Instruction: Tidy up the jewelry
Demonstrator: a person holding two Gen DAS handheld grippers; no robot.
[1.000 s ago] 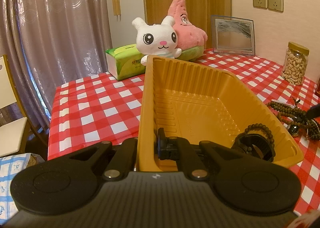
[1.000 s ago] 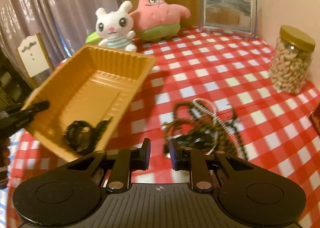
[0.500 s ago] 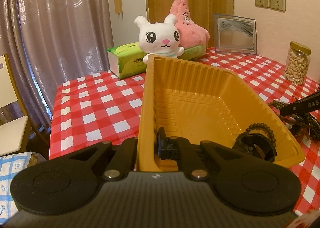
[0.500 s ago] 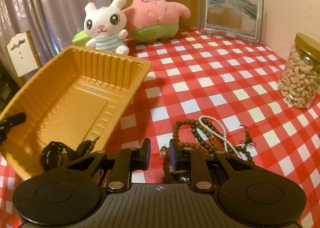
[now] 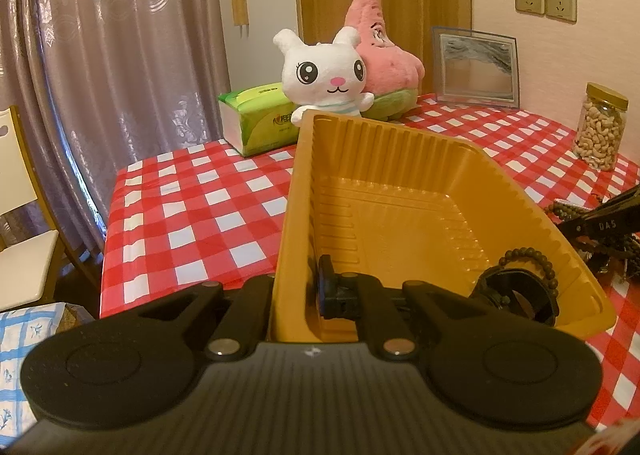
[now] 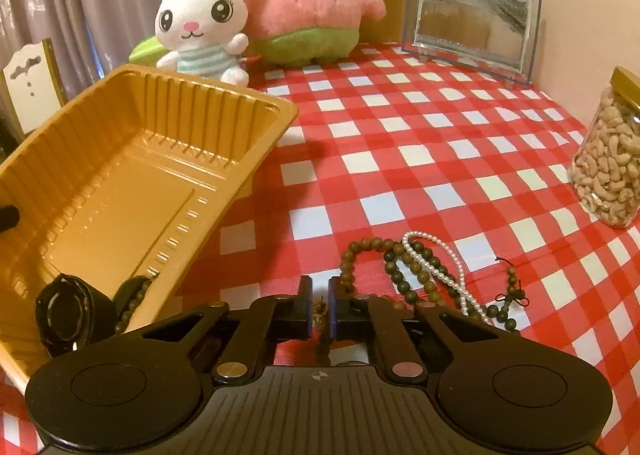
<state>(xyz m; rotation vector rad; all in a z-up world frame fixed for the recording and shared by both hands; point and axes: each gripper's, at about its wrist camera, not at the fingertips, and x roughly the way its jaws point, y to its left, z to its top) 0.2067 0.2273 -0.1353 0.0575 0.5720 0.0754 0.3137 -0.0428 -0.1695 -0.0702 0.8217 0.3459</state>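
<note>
My left gripper (image 5: 296,295) is shut on the near wall of the yellow plastic tray (image 5: 500,175) and holds it tilted above the checked tablecloth. In the tray's low corner lie a black watch (image 5: 516,295) and a brown bead bracelet (image 5: 532,259). The right wrist view shows the same tray (image 6: 120,175) on the left. There my right gripper (image 6: 320,307) is low over the jewelry pile. It is shut on a thin bead strand (image 6: 321,335) that hangs between the pads. Beyond it lie a brown bead necklace (image 6: 372,247), a pearl strand (image 6: 436,259) and a dark bead string (image 6: 512,295).
A white rabbit plush (image 6: 200,23), a pink star plush (image 6: 304,3) and a green tissue box (image 5: 260,119) stand at the table's back. A picture frame (image 6: 472,23) and a cashew jar (image 6: 612,159) are at the right. A chair (image 5: 24,215) stands left of the table.
My right gripper has come down and forward onto the bead pile, and its jaws have narrowed onto a strand. The left gripper and the tilted tray have stayed in place.
</note>
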